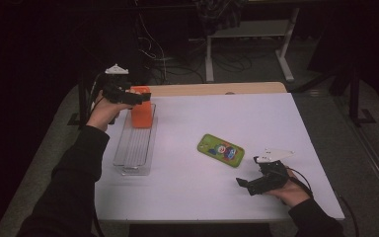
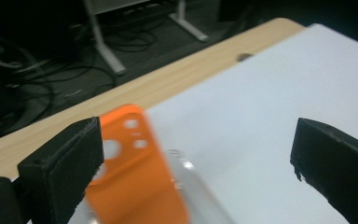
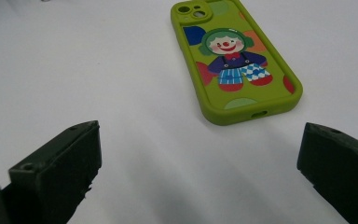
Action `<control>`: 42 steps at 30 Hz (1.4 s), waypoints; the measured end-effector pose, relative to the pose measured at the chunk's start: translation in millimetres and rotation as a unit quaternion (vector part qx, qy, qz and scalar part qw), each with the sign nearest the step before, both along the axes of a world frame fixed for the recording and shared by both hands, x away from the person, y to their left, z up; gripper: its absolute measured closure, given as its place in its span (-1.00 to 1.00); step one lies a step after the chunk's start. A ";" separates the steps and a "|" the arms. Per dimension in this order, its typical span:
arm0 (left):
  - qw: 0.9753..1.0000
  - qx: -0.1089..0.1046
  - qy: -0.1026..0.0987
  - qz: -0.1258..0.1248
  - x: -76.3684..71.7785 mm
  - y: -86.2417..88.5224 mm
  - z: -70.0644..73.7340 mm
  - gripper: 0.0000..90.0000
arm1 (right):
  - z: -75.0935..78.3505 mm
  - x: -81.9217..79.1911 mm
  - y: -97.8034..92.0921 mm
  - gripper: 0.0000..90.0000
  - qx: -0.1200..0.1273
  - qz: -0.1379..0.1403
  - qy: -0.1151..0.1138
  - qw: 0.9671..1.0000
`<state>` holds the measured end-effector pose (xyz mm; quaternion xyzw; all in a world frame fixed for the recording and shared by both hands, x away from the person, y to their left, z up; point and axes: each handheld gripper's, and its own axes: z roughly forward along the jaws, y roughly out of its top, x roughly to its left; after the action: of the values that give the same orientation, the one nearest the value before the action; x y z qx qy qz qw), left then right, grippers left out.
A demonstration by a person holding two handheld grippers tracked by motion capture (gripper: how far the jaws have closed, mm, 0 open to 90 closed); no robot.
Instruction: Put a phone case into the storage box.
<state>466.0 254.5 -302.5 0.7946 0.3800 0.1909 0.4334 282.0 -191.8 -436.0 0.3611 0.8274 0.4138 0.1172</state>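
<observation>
- The left gripper [image 1: 137,97], held in the person's left hand [image 1: 102,112], hovers at the far left of the white table top [image 1: 202,187], over the far end of a long clear plastic tray [image 1: 134,148]; its jaws stand wide apart and clamp nothing
- An orange phone case with round camera cut-outs [image 1: 140,112] stands upright in the far end of that tray; in the left gripper view the orange case [image 2: 137,172] sits just beside the inner face of the left-hand jaw, blurred, and I cannot tell whether it touches the jaw; the other jaw is well apart from it
- The clear tray lies lengthwise along the left edge of the table, its near part bare
- The right gripper [image 1: 243,183], held in the person's right hand [image 1: 291,190], rests low near the front right of the table, pointing left; its jaws are spread open with nothing between them but bare table
- A green phone case printed with a clown figure [image 1: 220,150] lies flat, printed back up, near the middle of the table, just beyond the right gripper and apart from it; in the right gripper view the green case [image 3: 235,65] lies ahead of the open jaws, camera cut-outs at its far end
- A strip of bare wooden table edge [image 1: 217,89] shows beyond the white top; cables [image 1: 177,64] lie on the dark floor behind
</observation>
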 end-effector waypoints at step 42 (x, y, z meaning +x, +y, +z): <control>0.980 -0.024 0.032 -0.194 -141.9 -116.4 -94.3 -0.95 | 0.2 0.3 0.4 -1.00 -0.012 0.003 -0.003 1.000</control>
<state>324.1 138.1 -396.8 0.8484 0.2368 0.0686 0.4684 282.4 -191.4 -435.7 0.3555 0.8330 0.4057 0.1229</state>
